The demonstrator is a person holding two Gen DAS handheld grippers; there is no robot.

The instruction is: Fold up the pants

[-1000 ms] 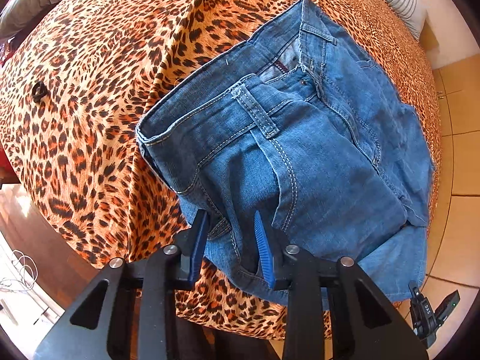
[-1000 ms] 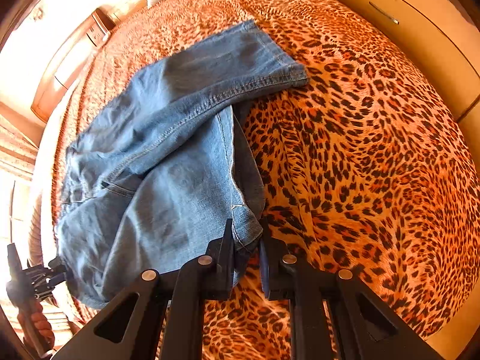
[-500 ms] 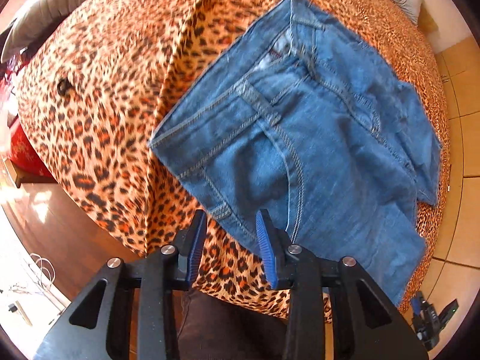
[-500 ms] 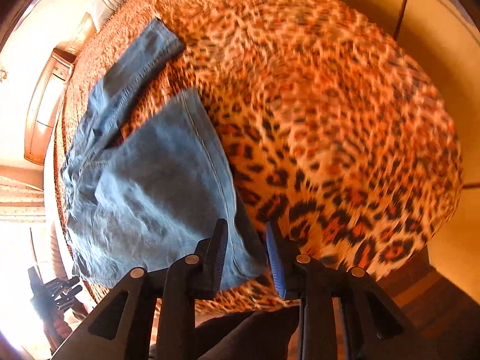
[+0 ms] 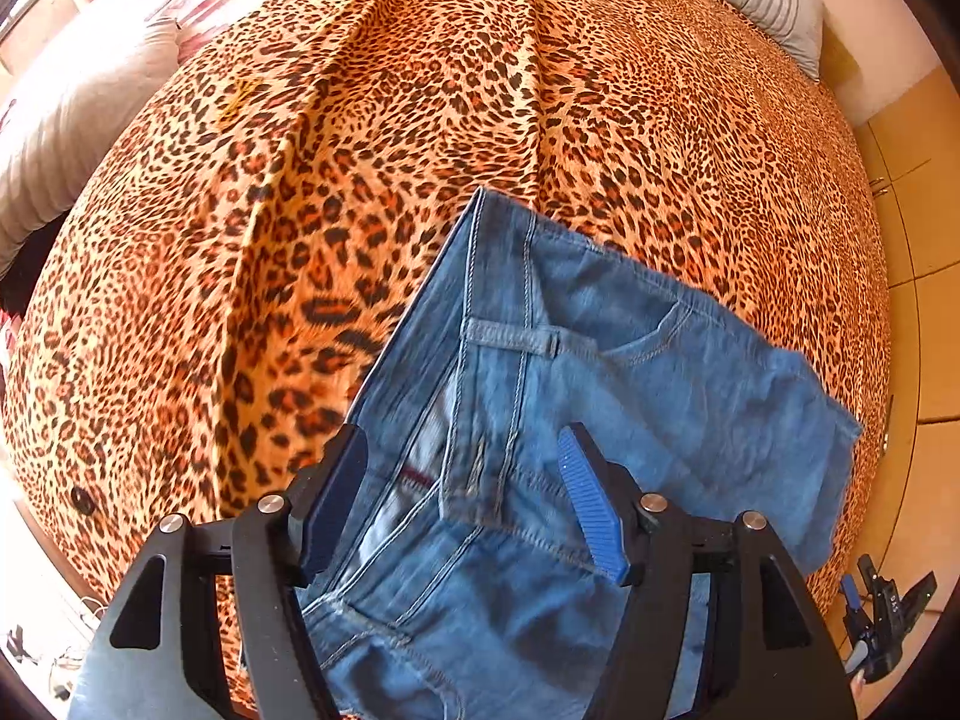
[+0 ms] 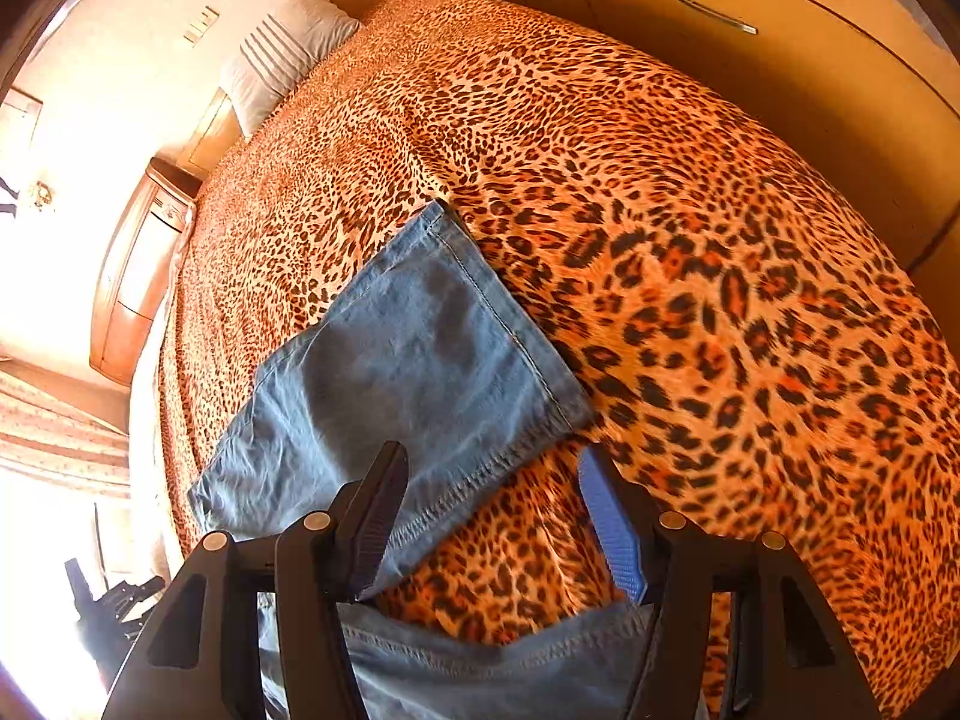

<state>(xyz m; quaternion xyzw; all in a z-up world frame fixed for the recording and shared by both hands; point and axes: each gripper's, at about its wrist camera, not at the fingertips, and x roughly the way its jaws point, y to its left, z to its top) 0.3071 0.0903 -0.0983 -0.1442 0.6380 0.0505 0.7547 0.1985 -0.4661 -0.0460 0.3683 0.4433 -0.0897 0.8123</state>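
Faded blue denim pants [image 5: 600, 372] folded on leopard-print bedspread [image 5: 420, 120], 6 o'clock edge. Left gripper [image 5: 468, 498], right gripper [image 6: 498, 516]: jaws just opened, spread, gripping nothing. Denim looks heavy, soft; pinch waistband or hem.

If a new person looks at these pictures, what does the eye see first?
First comes the leopard-print bedspread, which covers the whole bed. Next, the blue jeans lying folded on it near the front edge. A striped pillow rests at the far corner.
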